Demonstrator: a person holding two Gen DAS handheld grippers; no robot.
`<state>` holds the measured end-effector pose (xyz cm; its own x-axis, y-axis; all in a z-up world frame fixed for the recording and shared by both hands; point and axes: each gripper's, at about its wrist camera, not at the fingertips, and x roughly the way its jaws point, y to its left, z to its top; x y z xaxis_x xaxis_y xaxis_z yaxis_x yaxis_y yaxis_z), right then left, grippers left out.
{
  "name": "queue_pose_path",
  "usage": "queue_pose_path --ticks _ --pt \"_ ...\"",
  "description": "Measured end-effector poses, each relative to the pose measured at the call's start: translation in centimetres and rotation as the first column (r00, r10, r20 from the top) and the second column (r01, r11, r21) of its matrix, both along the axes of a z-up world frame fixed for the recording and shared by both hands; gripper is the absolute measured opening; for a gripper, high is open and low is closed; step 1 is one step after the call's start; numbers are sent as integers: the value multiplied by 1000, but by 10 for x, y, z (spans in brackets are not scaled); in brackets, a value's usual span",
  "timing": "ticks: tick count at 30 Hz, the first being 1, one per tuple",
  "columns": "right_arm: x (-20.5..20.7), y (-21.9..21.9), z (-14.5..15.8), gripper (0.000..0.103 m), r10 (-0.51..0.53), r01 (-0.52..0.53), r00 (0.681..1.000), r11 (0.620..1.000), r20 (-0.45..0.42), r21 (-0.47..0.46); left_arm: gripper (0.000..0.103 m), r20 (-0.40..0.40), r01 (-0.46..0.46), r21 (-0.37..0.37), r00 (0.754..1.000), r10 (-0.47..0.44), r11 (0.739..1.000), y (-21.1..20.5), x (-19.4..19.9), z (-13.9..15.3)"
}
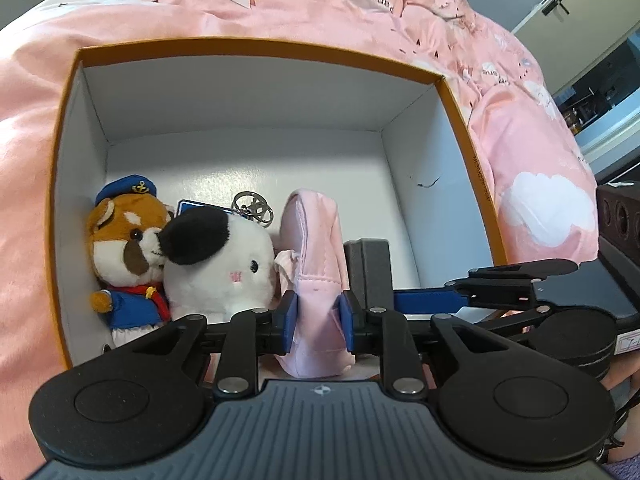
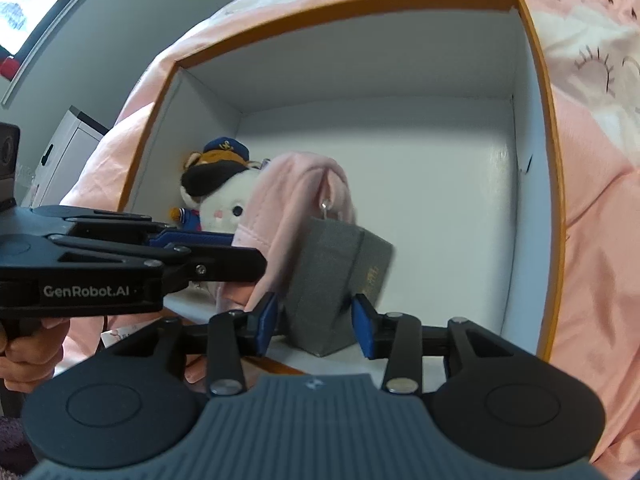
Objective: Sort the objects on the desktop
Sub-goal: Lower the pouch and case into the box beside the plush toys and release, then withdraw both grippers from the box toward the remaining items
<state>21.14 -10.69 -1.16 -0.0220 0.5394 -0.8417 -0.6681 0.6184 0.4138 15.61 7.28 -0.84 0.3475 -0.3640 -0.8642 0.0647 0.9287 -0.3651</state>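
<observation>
An open box [image 1: 256,92] with orange rim and white inside sits on a pink printed bedcover [image 1: 280,4], and both claws reach down into it side by side. The left claw [image 1: 318,320] has its blue pads [image 1: 290,318] on either side of a soft pink pouch [image 1: 314,240], which stands upright on the box floor; the pads lie right against the fabric and appear to press it, so it reads as a narrow grip on the pouch. To the left of the pouch, tucked into the box's near left corner, are a white plush with a black ear [image 1: 224,264] and, touching it, a brown plush in a blue sailor cap [image 1: 128,248]; behind them lie a metal key ring [image 1: 254,206] and a blue tag [image 1: 188,207] (only its top edge shows). Just to the right of the pouch and leaning against it stands a grey block-shaped case [image 2: 336,280], tilted slightly. The right claw [image 2: 316,326] straddles this case with its jaws spread; in the right wrist view a gap shows between each blue pad [image 2: 366,330] and the case's sides, so it is not gripping. A hand [image 2: 24,364] holds the left claw's handle at that view's left edge.
</observation>
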Motion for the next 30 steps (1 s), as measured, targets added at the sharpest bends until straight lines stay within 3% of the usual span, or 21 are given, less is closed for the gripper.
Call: queue_pose_path --ticks 10,17,22,26,30 --pt "-1 -1 -7 38 1 -1 1000 1000 0 -4 25 24 0 -22 1000 1 1000 2 -9 1" --pt "-16 -13 19 38 17 -17 989 1000 149 -2 25 118 21 55 993 -27 998 -6 -27 28" --pt "-38 -35 42 38 4 -15 973 999 229 50 25 161 67 64 984 -77 996 -19 -53 50" --pt "-59 -54 52 38 -28 5 967 996 252 91 25 159 98 41 982 -104 994 -31 -69 56" --pt "-80 -70 47 38 -118 98 952 992 281 82 25 124 111 15 986 -112 994 -41 -82 46"
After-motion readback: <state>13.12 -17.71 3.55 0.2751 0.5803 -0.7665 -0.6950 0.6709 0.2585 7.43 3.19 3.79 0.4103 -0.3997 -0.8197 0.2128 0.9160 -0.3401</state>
